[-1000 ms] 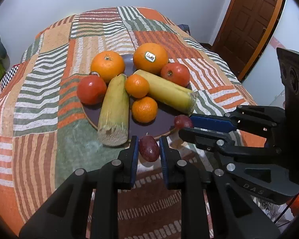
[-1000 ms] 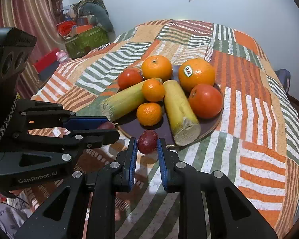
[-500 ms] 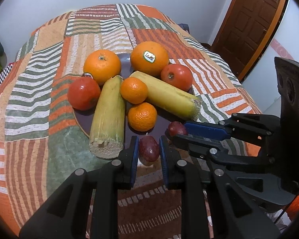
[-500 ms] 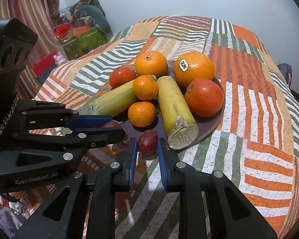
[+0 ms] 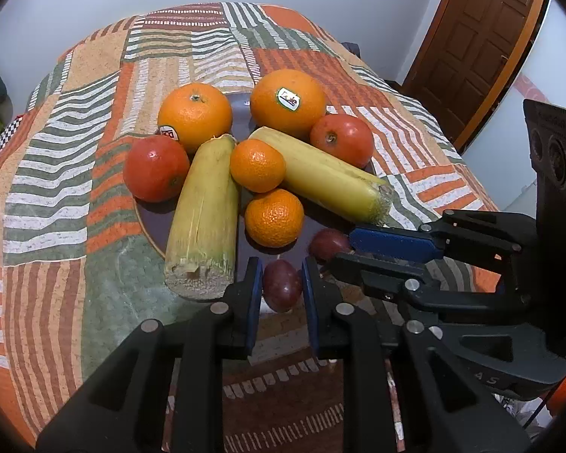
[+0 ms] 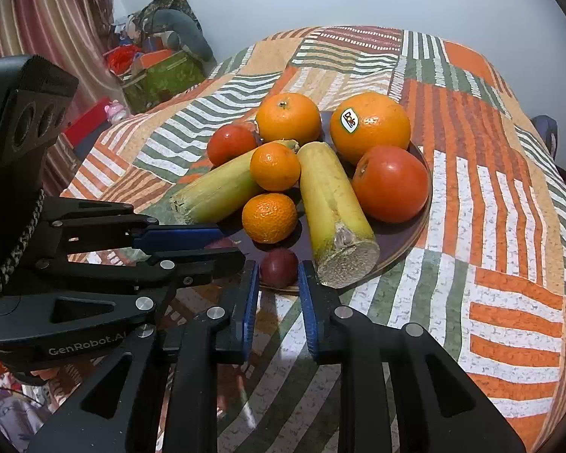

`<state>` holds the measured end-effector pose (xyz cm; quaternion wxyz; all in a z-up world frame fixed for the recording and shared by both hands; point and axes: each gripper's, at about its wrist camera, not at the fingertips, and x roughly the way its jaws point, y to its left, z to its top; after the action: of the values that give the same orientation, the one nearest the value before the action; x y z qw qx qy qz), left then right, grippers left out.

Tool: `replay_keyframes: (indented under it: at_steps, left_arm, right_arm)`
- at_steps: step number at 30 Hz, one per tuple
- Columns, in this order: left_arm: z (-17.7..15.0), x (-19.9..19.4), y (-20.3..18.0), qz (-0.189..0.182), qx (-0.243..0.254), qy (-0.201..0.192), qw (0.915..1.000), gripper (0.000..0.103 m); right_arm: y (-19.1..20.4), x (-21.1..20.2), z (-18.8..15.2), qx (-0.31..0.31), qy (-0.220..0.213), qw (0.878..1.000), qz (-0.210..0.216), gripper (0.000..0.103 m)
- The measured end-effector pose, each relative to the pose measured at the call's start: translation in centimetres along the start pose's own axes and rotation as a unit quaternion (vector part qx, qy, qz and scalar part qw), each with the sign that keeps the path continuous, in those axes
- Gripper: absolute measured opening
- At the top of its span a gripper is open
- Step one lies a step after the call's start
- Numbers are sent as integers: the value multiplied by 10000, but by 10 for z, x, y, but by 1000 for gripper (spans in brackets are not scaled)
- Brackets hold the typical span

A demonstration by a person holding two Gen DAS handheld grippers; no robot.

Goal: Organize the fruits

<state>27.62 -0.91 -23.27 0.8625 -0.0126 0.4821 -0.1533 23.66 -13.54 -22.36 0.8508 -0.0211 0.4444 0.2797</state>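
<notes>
Both sets of jaws are being kept closed on small dark red fruits: left gripper (image 5: 282, 291) on one dark red fruit (image 5: 282, 285), right gripper (image 6: 279, 287) on the other dark red fruit (image 6: 279, 266). Compared with a second ago, both fruits are being brought in over the near rim of the dark plate (image 5: 153, 222), beside the mandarins (image 5: 274, 217) and corn cobs (image 5: 203, 219). Release onto the plate is judged next; the bed (image 5: 56, 173) is left bare.

Two corn cobs (image 5: 203, 222), tangerines (image 5: 273, 217) and tomatoes (image 5: 341, 139) crowd the plate (image 5: 151, 222), leaving only its near edge free, while the patchwork bedspread (image 5: 49, 196) around it lies open.
</notes>
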Motion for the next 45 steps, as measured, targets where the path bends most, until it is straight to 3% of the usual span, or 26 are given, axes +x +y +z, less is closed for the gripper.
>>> replay_keyframes:
  at_steps: [13,18,24,28,35,37,39,41,43,45]
  left_arm:
    - [-6,-15,2,-8,-109,-41,9999,27]
    - [-9,-50,-3,126,-94,-455,9988,27]
    - [-11,-120,-16,337,-46,-1260,9914,27]
    - [-15,-172,-32,486,36,-1816,9822,27]
    - [-31,-263,-64,656,119,-2840,9565,28]
    - [-38,-287,-75,792,161,-3149,9457,28]
    - [-44,-306,-84,928,205,-3404,9355,41]
    - [-49,-318,-90,1026,203,-3616,9264,50]
    - [-55,-330,-95,1182,206,-3839,9156,55]
    - [-59,-337,-98,1227,190,-3951,9102,62]
  right_arm:
    - [5,-8,-1,-51,-11,10000,26,24]
    - [16,-35,1,-109,-266,9996,-21,24]
    - [34,-93,8,-171,-920,9953,-246,24]
    - [51,-144,10,-217,-1504,9876,-395,24]
    - [83,-231,7,-261,-2542,9654,-510,24]
    - [92,-252,3,-258,-2806,9582,-488,24]
    - [99,-267,0,-260,-3000,9524,-484,25]
    - [107,-282,-3,-246,-3209,9455,-498,35]
    - [115,-294,-6,-248,-3400,9386,-539,44]
    - [122,-301,-10,-273,-3552,9323,-630,47]
